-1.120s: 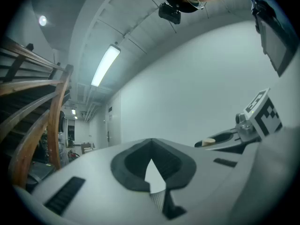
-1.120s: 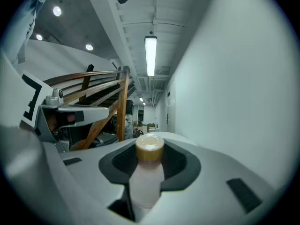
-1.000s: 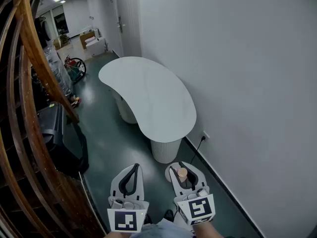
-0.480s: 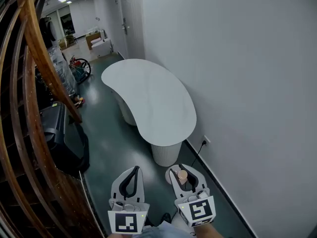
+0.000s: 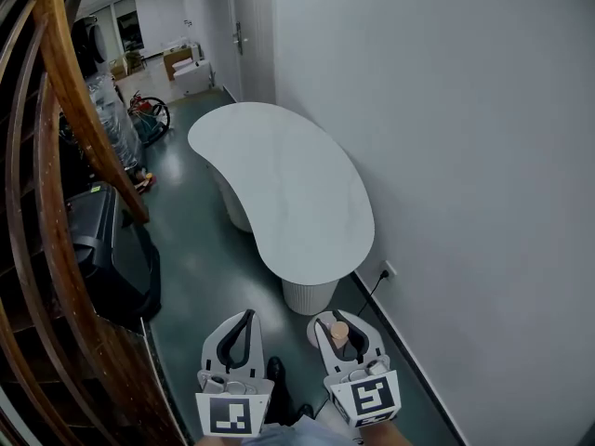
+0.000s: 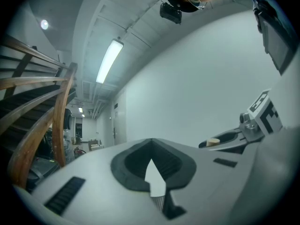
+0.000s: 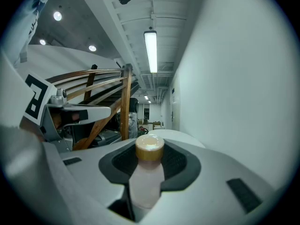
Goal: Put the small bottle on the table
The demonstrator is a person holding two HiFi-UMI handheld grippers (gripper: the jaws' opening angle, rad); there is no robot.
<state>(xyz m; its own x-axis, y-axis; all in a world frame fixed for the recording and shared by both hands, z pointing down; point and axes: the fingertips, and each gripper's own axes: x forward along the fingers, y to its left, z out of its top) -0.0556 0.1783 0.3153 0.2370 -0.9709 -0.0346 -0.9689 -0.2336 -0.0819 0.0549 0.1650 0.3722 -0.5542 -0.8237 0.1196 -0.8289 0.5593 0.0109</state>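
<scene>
A small pale bottle (image 5: 340,332) with a tan cap stands upright between the jaws of my right gripper (image 5: 342,330), which is shut on its body. In the right gripper view the bottle (image 7: 147,176) fills the middle, and the right gripper (image 7: 150,161) points down the corridor. My left gripper (image 5: 238,334) hangs beside it at the same height, shut with nothing in it; only a thin slit shows in the left gripper (image 6: 152,159). The white kidney-shaped table (image 5: 279,179) stands ahead of both grippers, against the wall, with a bare top.
A wooden stair railing (image 5: 51,147) runs along the left, with a black machine (image 5: 93,240) under it. The white wall (image 5: 465,156) closes the right side; a socket (image 5: 386,270) with a cable sits low by the table's pedestal (image 5: 310,295). A bicycle (image 5: 149,114) and boxes lie at the corridor's far end.
The view has shifted slightly and the table looks a little nearer. Both grippers sit a touch lower in the picture. A dark shoe now shows between them. The bottle stays held.
</scene>
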